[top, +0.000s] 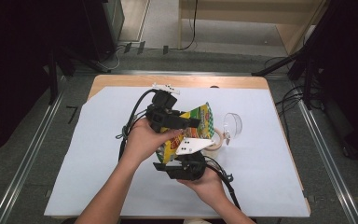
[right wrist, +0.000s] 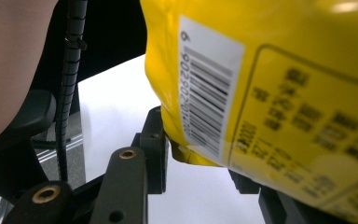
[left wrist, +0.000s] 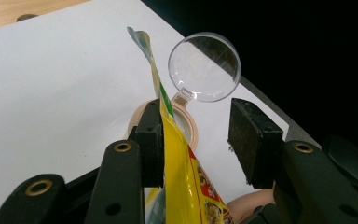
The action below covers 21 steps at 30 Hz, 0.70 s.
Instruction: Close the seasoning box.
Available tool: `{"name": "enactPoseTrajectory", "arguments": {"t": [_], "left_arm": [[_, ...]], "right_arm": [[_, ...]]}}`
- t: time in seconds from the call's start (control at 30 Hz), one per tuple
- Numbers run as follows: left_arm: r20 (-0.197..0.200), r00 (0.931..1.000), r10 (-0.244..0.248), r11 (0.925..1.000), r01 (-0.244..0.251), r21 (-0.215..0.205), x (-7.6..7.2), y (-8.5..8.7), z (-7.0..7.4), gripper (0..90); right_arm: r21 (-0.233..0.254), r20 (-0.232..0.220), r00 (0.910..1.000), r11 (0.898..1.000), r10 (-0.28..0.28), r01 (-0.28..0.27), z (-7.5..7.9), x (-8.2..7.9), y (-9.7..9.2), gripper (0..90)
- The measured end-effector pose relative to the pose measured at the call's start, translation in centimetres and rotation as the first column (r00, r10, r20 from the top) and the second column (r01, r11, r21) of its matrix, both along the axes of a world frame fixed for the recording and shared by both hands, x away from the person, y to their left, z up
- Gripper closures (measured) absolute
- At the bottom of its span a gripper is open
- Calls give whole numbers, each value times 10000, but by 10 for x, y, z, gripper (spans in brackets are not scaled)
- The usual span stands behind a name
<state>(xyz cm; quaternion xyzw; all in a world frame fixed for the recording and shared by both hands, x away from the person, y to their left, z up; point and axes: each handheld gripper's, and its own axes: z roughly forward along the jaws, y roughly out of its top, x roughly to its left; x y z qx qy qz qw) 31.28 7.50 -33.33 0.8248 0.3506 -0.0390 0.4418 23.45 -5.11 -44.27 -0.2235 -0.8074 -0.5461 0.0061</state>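
Above the middle of the table (top: pixel 121 81), which is covered by a white sheet (top: pixel 270 182), a person holds a yellow snack bag (top: pixel 200 119) between two hand-held grippers. The bag hangs clear of the sheet, tilted, with its green-and-red printed top pointing toward the far right corner and its lower end toward the near edge.

The left gripper (left wrist: pixel 193 135) comes in from the left side, gripped by the left hand (top: pixel 142 140). In the left gripper view its jaws stand spread: the bag's thin upper edge lies against the inner face of one pad (left wrist: pixel 151 140), while the other pad stands clear of it with open sheet showing between, so nothing is pinched there.

The right gripper (right wrist: pixel 200 172) sits below the bag toward the near edge, carried by the right hand (top: pixel 209 184). In the right gripper view the bag's lower corner, with a white barcode label (right wrist: pixel 205 98), sits between its jaws; one pad is just beside the bottom seam and the other is largely hidden behind the bag, so I cannot tell whether they press on it.

On the sheet just beyond the bag, toward the right edge, stands a small beige container (left wrist: pixel 189 123) with its clear round lid (left wrist: pixel 205 65) hinged open and upright
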Motion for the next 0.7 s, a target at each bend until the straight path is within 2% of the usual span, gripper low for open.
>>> {"name": "enactPoseTrajectory", "arguments": {"t": [0.4, 0.7], "left_arm": [[-42, 10000, 18, 10000, -18, -28, 0, 0, 0, 591], [-272, 9996, 41, 10000, -43, -73, 16, -2, 7, 594]], "right_arm": [[-36, 59, 10000, 10000, -31, 31, -1, -1, -1, 649], [-100, -1, 9999, 9999, -110, 110, 7, 11, 0, 651]]}}
